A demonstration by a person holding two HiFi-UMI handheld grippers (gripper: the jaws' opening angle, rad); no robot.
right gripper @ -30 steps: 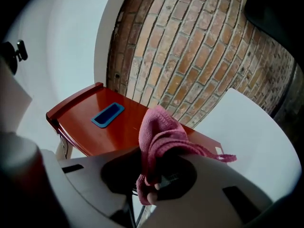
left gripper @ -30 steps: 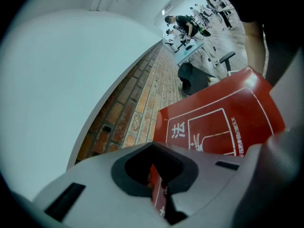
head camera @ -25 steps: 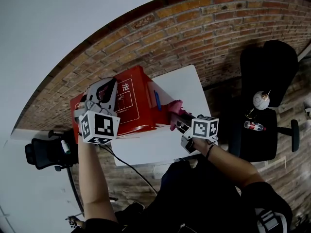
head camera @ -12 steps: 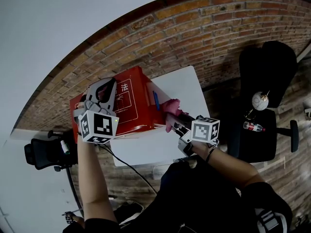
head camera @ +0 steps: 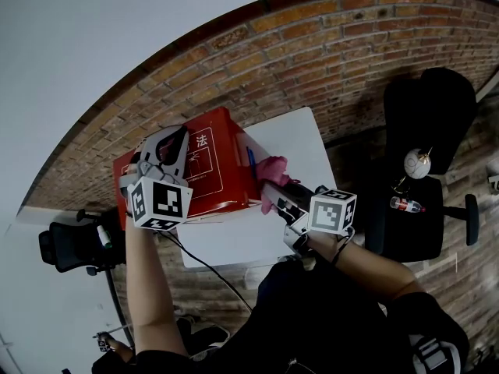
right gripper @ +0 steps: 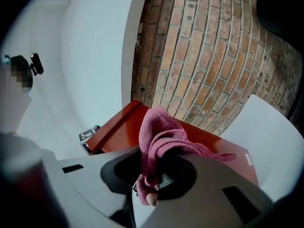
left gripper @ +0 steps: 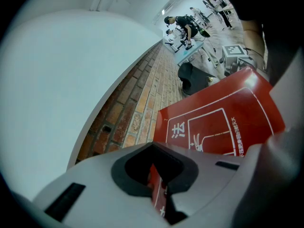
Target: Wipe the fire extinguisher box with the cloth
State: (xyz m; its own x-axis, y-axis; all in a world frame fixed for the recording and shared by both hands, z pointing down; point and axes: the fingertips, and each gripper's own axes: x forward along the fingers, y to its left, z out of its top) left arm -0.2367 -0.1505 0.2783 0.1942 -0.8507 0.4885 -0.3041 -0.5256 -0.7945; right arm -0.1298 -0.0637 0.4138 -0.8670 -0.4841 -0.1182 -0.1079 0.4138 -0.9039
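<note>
The red fire extinguisher box (head camera: 204, 170) stands on a white table (head camera: 292, 142); its printed face (left gripper: 223, 122) fills the left gripper view. My left gripper (head camera: 165, 153) sits at the box's top left, and its jaws (left gripper: 154, 177) are shut on a red edge of the box. A pink cloth (head camera: 272, 171) is bunched against the box's right side. My right gripper (head camera: 274, 193) is shut on that cloth (right gripper: 161, 132), and the red box (right gripper: 116, 125) lies just beyond it.
A brick wall (head camera: 312, 45) runs behind the table. To the right stands a black chair (head camera: 427, 107), with a bottle (head camera: 407, 202) and a round white object (head camera: 418, 162) beside it. Another black chair (head camera: 74, 244) is at the left. A cable (head camera: 204, 263) hangs off the table's near edge.
The right gripper has shifted slightly, sliding the pink cloth a little leftward along the box's right side. The left gripper has stayed put on the box.
</note>
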